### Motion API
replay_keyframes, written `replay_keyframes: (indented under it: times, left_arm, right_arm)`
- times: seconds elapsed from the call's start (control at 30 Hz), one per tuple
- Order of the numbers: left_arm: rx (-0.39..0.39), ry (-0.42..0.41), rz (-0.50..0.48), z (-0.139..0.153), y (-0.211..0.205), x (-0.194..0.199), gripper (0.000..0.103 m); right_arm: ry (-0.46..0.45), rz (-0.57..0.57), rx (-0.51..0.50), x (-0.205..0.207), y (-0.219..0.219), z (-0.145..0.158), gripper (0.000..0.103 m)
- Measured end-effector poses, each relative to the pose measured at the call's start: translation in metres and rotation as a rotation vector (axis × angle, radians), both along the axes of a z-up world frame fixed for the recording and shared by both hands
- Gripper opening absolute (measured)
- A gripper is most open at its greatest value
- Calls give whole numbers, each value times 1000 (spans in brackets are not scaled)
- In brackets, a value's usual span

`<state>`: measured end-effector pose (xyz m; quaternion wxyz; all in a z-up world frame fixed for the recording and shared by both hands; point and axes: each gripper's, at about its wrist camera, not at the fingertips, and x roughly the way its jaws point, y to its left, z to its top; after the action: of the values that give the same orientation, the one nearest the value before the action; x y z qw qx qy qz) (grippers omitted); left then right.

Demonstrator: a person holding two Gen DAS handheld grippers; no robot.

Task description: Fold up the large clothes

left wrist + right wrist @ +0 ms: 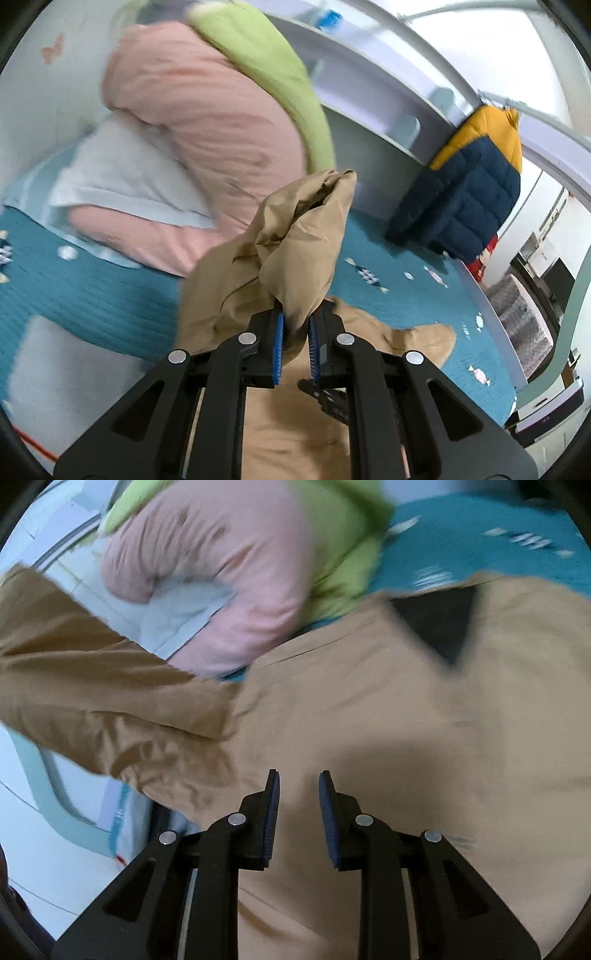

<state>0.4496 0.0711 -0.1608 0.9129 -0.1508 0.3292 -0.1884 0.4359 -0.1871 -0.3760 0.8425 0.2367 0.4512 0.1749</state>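
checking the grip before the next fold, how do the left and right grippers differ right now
The left gripper is shut on a bunched fold of the tan fabric garment, lifting it off the teal patterned bedspread. The right gripper is open and holds nothing, poised above the flat part of the garment. Both have black arms with blue ribbed pads.

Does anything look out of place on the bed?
Yes, mildly: a navy and yellow puffer jacket is draped over the far bed rail, unfolded. The left gripper pinches the tan coat's bunched sleeve.
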Motion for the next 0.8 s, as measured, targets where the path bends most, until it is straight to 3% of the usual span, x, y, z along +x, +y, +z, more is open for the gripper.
replay_keyframes:
  times: [0.17,0.33,0.5,0.57,0.63,0.8]
  left_arm:
    - [7,60,-53,-51,-108,34,11]
    - [88,179,-141,-136,-211,61,11]
    - [163,332,-188,-216,-254,74,12]
    - [182,402,-213,-240,-263,75,16]
    - [182,418,-228,-253,-265,72,28]
    - [117,376,-288,-237,-275,58,54]
  right_arm:
    - [-24,-174,-151,-46,-103,6,22]
    - [22,-396,-217,-82,-207,2,22]
    - [42,-568,-232,-108,-284,-7,23]
    - [55,-624,-209,-110,-307,-13,29]
    - [50,-668,-158,-117,-332,-16,34]
    - [36,-757,-32,-111,-375,-19,47]
